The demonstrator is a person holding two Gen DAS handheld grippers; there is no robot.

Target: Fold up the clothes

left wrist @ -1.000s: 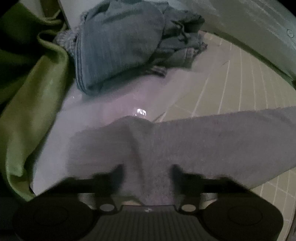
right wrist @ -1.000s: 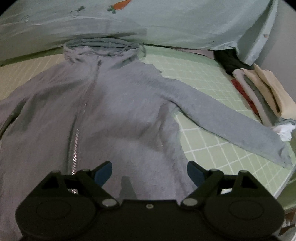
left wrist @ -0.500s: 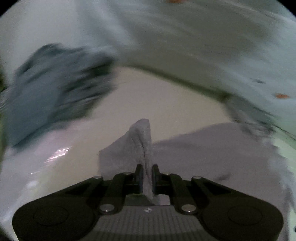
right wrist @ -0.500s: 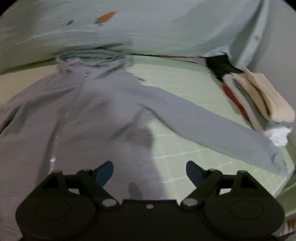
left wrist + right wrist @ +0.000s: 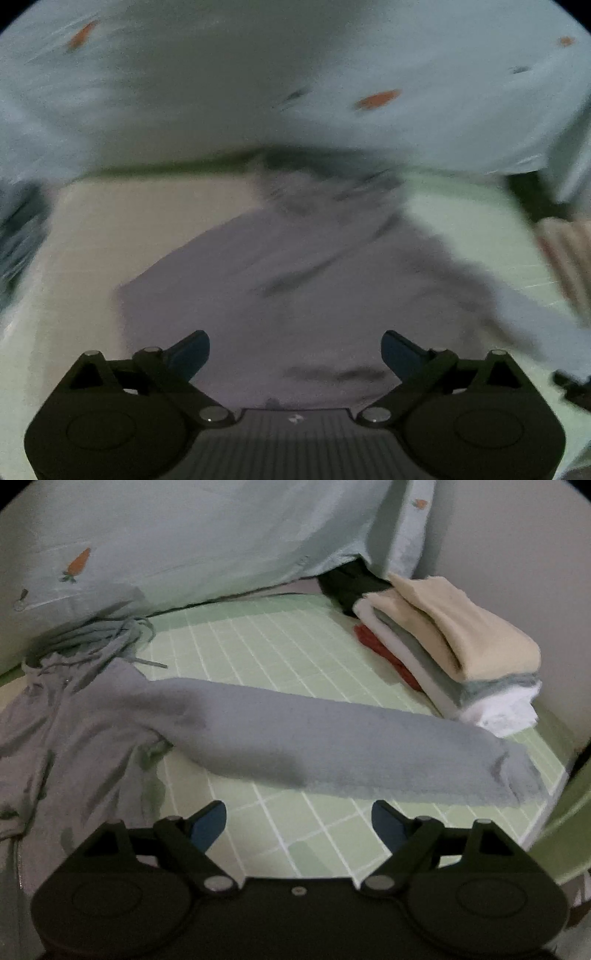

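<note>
A grey zip hoodie (image 5: 295, 288) lies flat on the green checked mat (image 5: 280, 653). In the blurred left wrist view my left gripper (image 5: 294, 350) is open and empty just above the hoodie's body, whose left sleeve lies folded across it. In the right wrist view my right gripper (image 5: 298, 821) is open and empty above the mat, just short of the hoodie's outstretched right sleeve (image 5: 332, 749). The hood and drawstrings (image 5: 99, 635) lie at the far left.
A stack of folded clothes (image 5: 450, 653) sits at the mat's right edge, touching the sleeve's cuff. A pale blue sheet with carrot prints (image 5: 184, 542) hangs behind the mat. A dark garment (image 5: 351, 583) lies behind the stack.
My left gripper carried the left sleeve over onto the hoodie's body, then let go and opened. My right gripper swung right, from above the body towards the right sleeve.
</note>
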